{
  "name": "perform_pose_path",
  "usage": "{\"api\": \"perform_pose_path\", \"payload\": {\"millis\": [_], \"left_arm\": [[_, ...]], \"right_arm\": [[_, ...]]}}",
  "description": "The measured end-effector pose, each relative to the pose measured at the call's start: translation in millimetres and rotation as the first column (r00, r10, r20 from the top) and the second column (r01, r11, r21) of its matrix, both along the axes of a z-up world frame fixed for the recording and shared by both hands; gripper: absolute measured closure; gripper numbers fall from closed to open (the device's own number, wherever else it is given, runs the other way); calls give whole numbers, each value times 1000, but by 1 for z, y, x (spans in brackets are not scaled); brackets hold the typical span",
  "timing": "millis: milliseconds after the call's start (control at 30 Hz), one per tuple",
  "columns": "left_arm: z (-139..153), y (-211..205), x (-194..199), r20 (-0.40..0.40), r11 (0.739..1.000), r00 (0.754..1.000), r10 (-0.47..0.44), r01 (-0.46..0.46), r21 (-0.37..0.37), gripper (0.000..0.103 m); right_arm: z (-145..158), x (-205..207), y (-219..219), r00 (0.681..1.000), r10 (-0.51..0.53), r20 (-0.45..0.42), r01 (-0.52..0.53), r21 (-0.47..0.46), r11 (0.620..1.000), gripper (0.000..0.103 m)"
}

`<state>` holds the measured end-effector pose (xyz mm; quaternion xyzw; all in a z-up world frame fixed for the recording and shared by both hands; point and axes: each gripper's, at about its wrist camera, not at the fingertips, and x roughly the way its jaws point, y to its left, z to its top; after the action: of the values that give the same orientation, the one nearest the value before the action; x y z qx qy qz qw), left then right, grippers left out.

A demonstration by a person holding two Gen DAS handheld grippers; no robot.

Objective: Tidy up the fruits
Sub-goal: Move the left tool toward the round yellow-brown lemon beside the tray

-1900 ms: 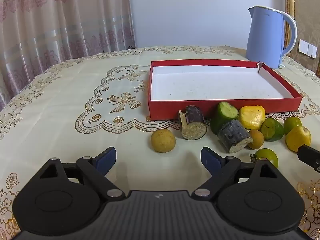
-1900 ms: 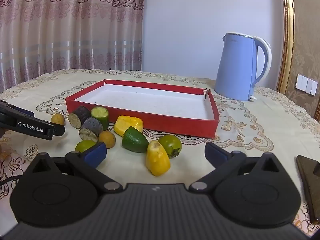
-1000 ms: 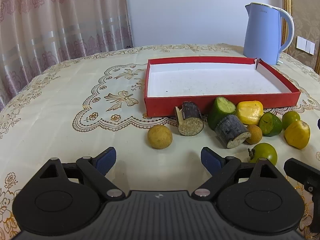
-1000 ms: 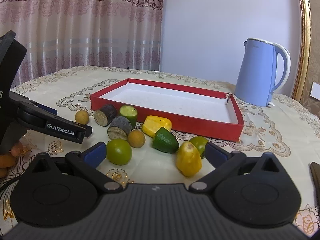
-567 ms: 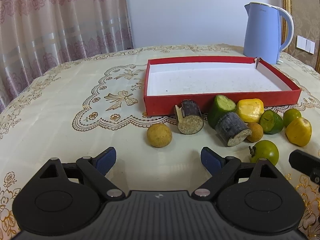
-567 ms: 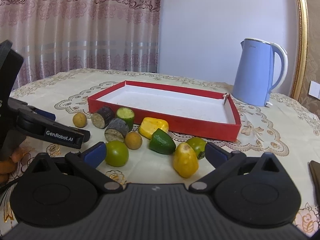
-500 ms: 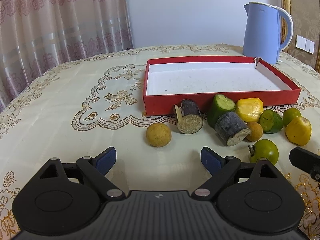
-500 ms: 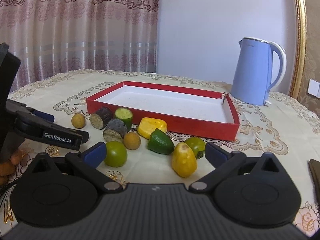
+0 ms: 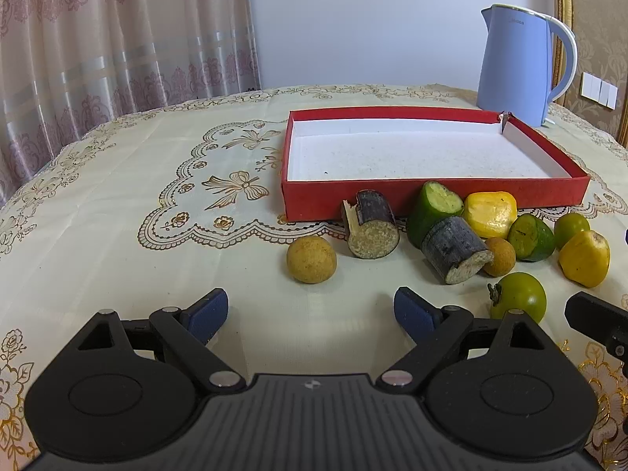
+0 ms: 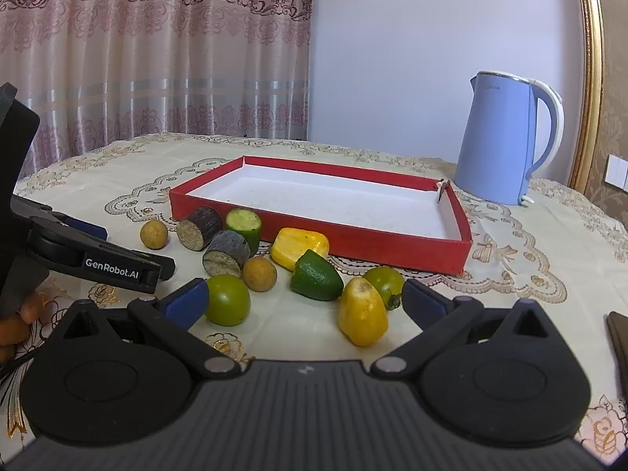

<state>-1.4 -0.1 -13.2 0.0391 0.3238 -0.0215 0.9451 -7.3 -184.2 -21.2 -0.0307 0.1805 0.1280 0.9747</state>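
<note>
Fruits (image 10: 316, 276) lie loose just before the red tray (image 10: 451, 253), all outside it, nearest the right tongs (image 10: 304, 300); both tongs gape empty, left tongs (image 9: 312, 312) included.

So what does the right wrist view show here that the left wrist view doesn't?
Only the right wrist view shows the left gripper from the side, with its GenRobot.AI lettering, fingertips of the hand holding it, and a dark flat object at the right edge. Only the left wrist view shows the wall switch plate in full and the bow pattern on the tablecloth left of the box. Both show the empty red box, the blue kettle, the fruit pieces in front of the box, and open jaws.
</note>
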Motion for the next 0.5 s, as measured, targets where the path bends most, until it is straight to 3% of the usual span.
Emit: {"api": "perform_pose_path", "payload": {"millis": [500], "left_arm": [[0,0,0,0,1000,1000,0,0,2,11]], "right_arm": [[-1,1,-1,1000,1,-8,-1,5,1000,0]]}}
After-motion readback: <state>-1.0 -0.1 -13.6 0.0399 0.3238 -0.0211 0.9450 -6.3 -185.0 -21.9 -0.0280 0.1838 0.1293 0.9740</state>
